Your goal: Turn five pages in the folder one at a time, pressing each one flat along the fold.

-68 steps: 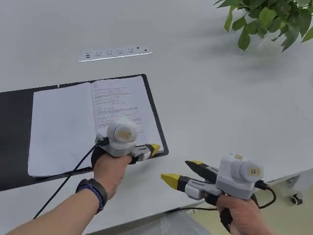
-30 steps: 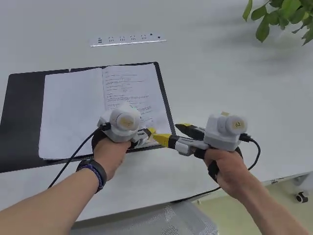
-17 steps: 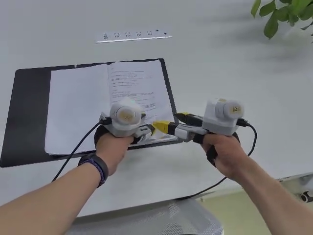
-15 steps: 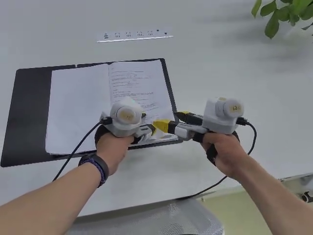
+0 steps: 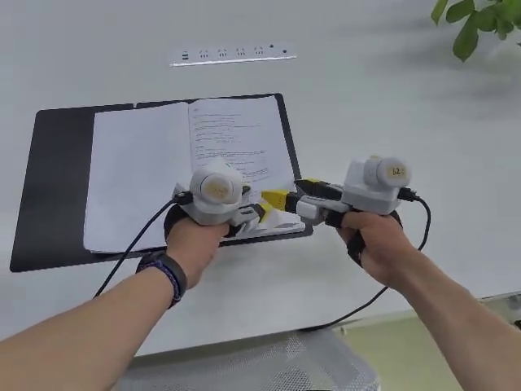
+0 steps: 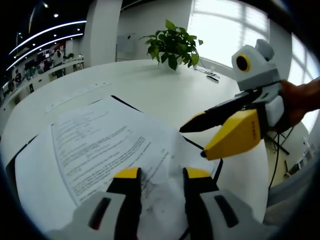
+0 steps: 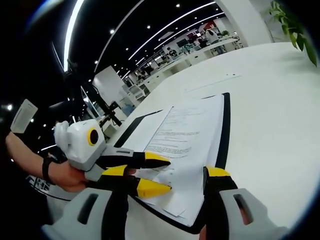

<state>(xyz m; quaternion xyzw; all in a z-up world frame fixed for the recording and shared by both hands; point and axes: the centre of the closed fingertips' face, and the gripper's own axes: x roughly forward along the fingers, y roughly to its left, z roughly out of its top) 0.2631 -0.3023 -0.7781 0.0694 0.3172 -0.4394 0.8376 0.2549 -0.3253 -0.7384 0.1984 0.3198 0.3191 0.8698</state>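
Folder (image 5: pixel 57 187) lies open; left hand-held gripper (image 6: pixel 162 174) and right hand-held gripper (image 7: pixel 165 172) both agape.

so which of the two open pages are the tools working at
The right-hand page, the one with printed text. Both the left tool and right tool sit at its lower outer corner; the blank-looking left page has no tool at it.

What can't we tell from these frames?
- Head view: the near-right corner of the printed page is behind the left gripper and left hand; whether a sheet lies between the jaws is unclear.
- Head view: the page's text is too small to read.
- Right gripper view: the near-left part of the folder is behind the left gripper.
- Head view: the plant is cropped by the top-right corner.
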